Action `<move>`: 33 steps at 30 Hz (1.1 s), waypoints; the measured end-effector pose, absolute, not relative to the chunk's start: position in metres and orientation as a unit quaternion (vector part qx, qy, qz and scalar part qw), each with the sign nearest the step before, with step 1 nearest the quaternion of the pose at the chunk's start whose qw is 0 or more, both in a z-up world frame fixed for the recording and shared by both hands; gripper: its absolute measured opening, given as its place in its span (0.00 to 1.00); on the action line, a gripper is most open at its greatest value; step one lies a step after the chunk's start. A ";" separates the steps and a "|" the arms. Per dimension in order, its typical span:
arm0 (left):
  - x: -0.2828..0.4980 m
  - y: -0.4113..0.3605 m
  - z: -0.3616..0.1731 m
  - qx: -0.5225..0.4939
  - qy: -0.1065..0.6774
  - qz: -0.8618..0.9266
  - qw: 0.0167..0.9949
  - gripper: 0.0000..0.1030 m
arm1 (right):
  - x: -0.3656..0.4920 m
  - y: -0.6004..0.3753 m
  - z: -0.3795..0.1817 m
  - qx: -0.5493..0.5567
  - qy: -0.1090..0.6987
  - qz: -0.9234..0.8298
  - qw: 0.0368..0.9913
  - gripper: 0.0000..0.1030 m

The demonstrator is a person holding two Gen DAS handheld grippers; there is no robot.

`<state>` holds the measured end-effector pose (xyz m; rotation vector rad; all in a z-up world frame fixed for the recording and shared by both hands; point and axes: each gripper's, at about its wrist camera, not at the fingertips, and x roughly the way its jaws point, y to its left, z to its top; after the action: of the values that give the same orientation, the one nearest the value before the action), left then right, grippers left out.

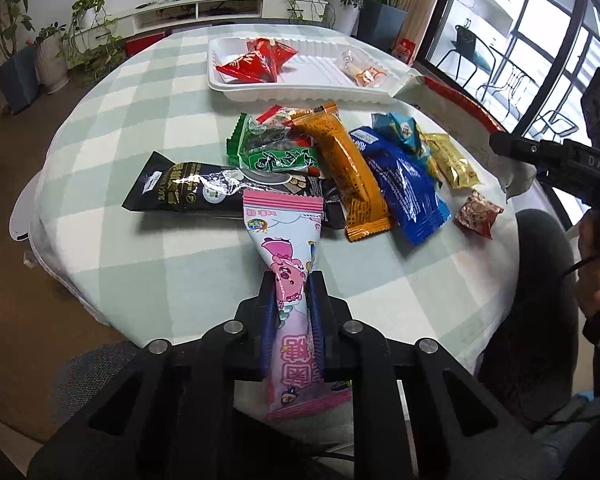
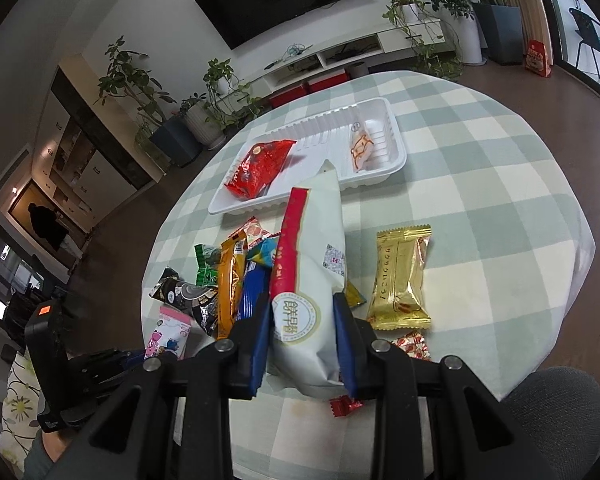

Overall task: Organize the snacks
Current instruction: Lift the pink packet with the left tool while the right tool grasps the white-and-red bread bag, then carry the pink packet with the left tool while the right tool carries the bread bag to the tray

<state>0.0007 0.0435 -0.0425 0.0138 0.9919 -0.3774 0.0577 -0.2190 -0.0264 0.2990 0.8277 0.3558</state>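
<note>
The left gripper [image 1: 293,304] pinches the pink snack packet [image 1: 288,248] mid-body near the table's [image 1: 140,264] front edge — light, crinkly, slippery film. The right gripper [image 2: 302,320] clamps a white pouch [image 2: 312,280] — puffy, crushable.

The left hand-held gripper [image 1: 294,280] is built of matte black plastic: two broad arms with long triangular cut-outs, joined to the fingers by links fixed with round silver pins. Each finger [image 1: 269,312] is black outside and lined with a ribbed blue pad. The right hand-held gripper [image 2: 302,304] has the same black frame, silver pins and blue pads [image 2: 261,344]. Seen from the left wrist camera, its black body carries pale raised letters reading "DAS" and a thin black cable trails from it. Seen from the right wrist camera, the left unit bears a small orange square and a white label.
</note>
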 end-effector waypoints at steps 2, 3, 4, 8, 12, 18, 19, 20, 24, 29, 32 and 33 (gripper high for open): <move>0.002 0.046 -0.038 -0.005 0.470 -0.183 0.864 0.13 | 0.058 -0.219 -0.025 0.144 0.395 0.172 0.891 0.31; 0.002 0.048 -0.036 -0.011 0.466 -0.185 0.865 0.13 | 0.058 -0.220 -0.026 0.145 0.395 0.173 0.891 0.31; 0.002 0.049 -0.033 -0.016 0.465 -0.186 0.866 0.13 | 0.058 -0.220 -0.026 0.146 0.395 0.172 0.891 0.31; 0.003 0.053 -0.025 -0.041 0.458 -0.196 0.866 0.13 | 0.057 -0.220 -0.025 0.147 0.395 0.171 0.890 0.31; 0.008 0.054 -0.015 -0.058 0.448 -0.205 0.868 0.13 | 0.055 -0.222 -0.026 0.151 0.394 0.169 0.891 0.31; 0.025 0.063 0.007 -0.084 0.428 -0.216 0.874 0.13 | 0.057 -0.230 -0.021 0.156 0.383 0.161 0.896 0.31; 0.029 0.064 0.012 -0.083 0.424 -0.217 0.875 0.13 | 0.058 -0.231 -0.019 0.156 0.381 0.159 0.898 0.31; 0.034 0.065 0.018 -0.082 0.418 -0.219 0.878 0.13 | 0.059 -0.233 -0.018 0.155 0.379 0.157 0.899 0.31; 0.061 0.070 0.040 -0.086 0.401 -0.228 0.883 0.13 | 0.066 -0.238 -0.006 0.153 0.365 0.152 0.905 0.31; 0.106 0.072 0.072 -0.085 0.380 -0.237 0.890 0.13 | 0.083 -0.241 0.019 0.137 0.336 0.150 0.919 0.31; 0.136 0.063 0.094 -0.071 0.370 -0.246 0.893 0.13 | 0.102 -0.240 0.034 0.126 0.322 0.152 0.926 0.31; 0.146 0.058 0.100 -0.064 0.367 -0.249 0.894 0.13 | 0.109 -0.239 0.038 0.121 0.320 0.153 0.927 0.31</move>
<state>0.1463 0.0577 0.1004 -0.1333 0.7608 -0.5155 0.1093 -0.2385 0.0380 0.2476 0.6560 0.3133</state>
